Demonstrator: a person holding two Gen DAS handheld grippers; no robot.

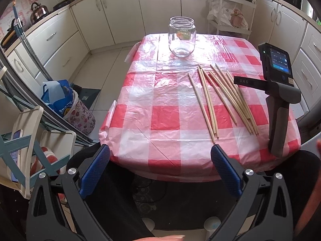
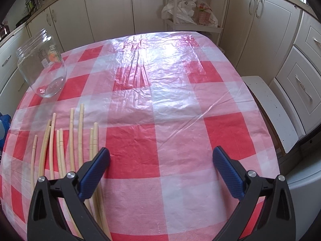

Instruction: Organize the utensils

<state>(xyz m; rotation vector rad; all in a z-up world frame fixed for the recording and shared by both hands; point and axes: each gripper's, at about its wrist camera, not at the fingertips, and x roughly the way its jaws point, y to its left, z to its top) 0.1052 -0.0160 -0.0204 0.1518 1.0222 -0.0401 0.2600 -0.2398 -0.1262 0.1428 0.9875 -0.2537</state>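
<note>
Chopsticks (image 1: 222, 98), light, stiff and prone to rolling, lie loose near the empty jar (image 1: 182, 36); with your left gripper (image 1: 160, 172) and right gripper (image 2: 161, 170) spread wide and empty, pinch one mid-shaft.

Your left black plastic tongs (image 1: 160, 161) have two angular arms, each tipped with a blue, finely ribbed pad and pinned with round silver screws at the pivots. Your right black plastic tongs (image 2: 161, 161) are built the same way. Seen from the left wrist, the right tool is a dark grey pistol handle carrying a small lit screen, its bar lettered "DAS".
</note>
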